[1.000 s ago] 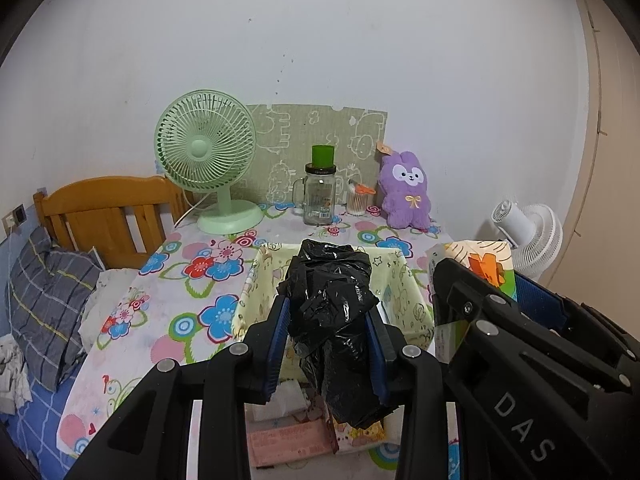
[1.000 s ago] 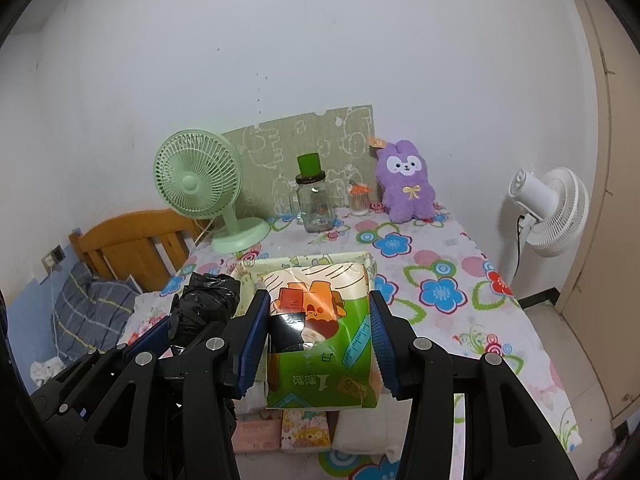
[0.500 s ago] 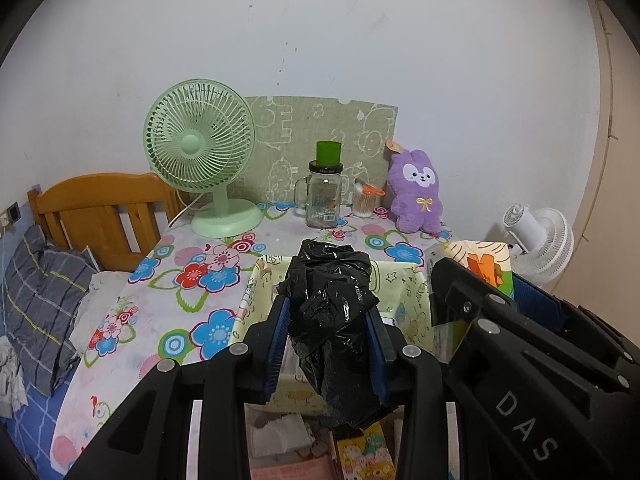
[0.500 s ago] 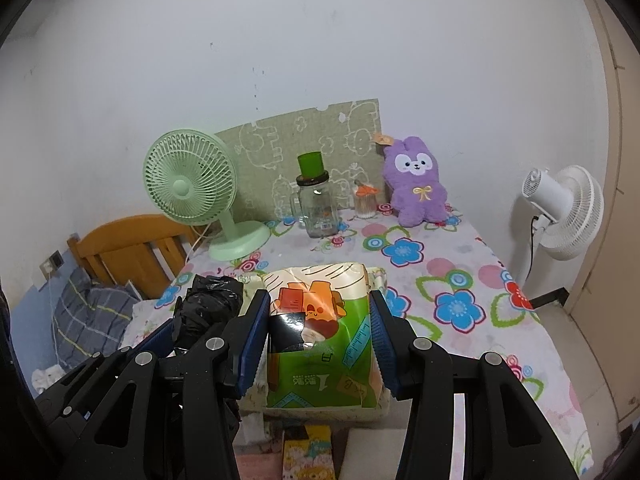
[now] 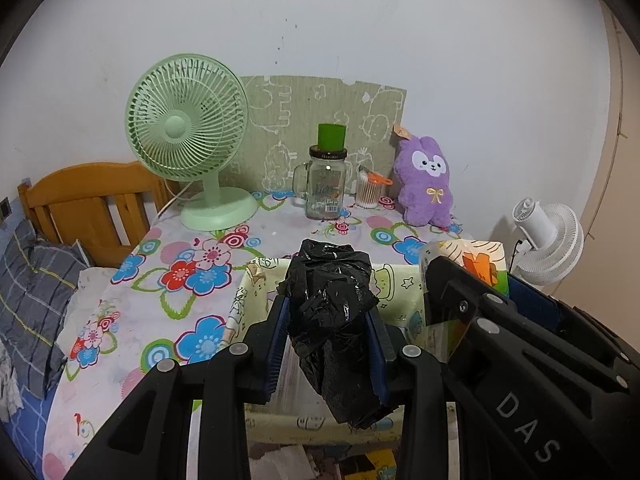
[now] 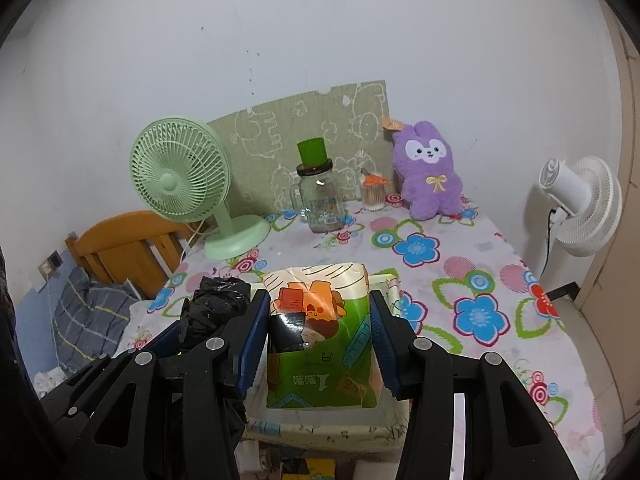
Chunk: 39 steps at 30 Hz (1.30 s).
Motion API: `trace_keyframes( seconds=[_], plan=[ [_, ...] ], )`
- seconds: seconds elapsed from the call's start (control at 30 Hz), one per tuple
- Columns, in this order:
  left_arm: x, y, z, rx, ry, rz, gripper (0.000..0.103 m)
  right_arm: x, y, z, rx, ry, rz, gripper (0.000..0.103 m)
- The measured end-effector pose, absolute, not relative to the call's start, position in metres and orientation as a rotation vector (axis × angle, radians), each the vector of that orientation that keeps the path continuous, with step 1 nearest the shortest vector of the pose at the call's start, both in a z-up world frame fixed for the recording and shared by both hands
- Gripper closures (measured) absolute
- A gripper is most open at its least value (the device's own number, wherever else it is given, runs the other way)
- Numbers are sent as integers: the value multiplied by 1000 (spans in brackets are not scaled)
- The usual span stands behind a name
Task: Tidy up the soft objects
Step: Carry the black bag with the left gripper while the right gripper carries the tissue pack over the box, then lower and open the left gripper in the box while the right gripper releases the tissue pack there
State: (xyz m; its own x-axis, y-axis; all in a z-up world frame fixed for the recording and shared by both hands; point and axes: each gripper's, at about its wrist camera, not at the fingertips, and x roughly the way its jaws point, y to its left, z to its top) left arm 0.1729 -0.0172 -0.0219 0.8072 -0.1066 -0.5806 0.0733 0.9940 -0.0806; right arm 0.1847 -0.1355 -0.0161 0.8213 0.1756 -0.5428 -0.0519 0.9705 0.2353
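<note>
Black crumpled plastic, a bunched-up bag [image 5: 332,304], sits pinched between the blue pads of the left claw [image 5: 326,322], its jaws narrowed onto it so that the bag bulges above them and hangs below. Both claws are poised over the pale cartoon-printed storage box [image 5: 256,280] at the near edge of the floral tabletop [image 6: 460,280]. Over the right part of that box, the right claw [image 6: 318,328] is clamped on a green and cream tissue pack [image 6: 320,320], its pads pressing the pack's two sides; the pack stands upright, its lower end within the box's rim. In the right wrist view the black bag appears just left of the pack, above the box's left part.

Well behind the box, along the wall, stand a green desk fan [image 5: 188,140], a glass mug jar [image 5: 326,188] with a green cup on its lid, and a purple plush rabbit [image 5: 426,180]. Off the tabletop to the box's right stands a white fan [image 6: 580,204].
</note>
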Motion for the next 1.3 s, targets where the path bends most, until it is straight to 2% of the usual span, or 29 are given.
trace_keyframes(
  seconds=[0.3, 0.53, 0.6, 0.67, 0.77, 1.07, 1.3],
  plan=[
    [199, -18, -39, -57, 682, -104, 67, 209, -134, -32, 198, 631, 113, 51],
    [210, -17, -54, -34, 738, -91, 62, 223, -128, -48, 174, 675, 123, 51],
    [211, -16, -56, -24, 744, -85, 59, 225, -126, -52, 174, 686, 126, 51],
    [212, -15, -58, -18, 753, -85, 47, 229, -125, -55, 174, 694, 131, 51],
    [214, -13, -60, -14, 759, -81, 37, 233, -122, -58, 167, 697, 133, 51],
    [225, -8, -69, -33, 796, -98, 34, 245, -114, -65, 161, 697, 160, 51],
    [226, -10, -71, -25, 789, -113, 30, 254, -114, -72, 183, 724, 171, 47]
  ],
)
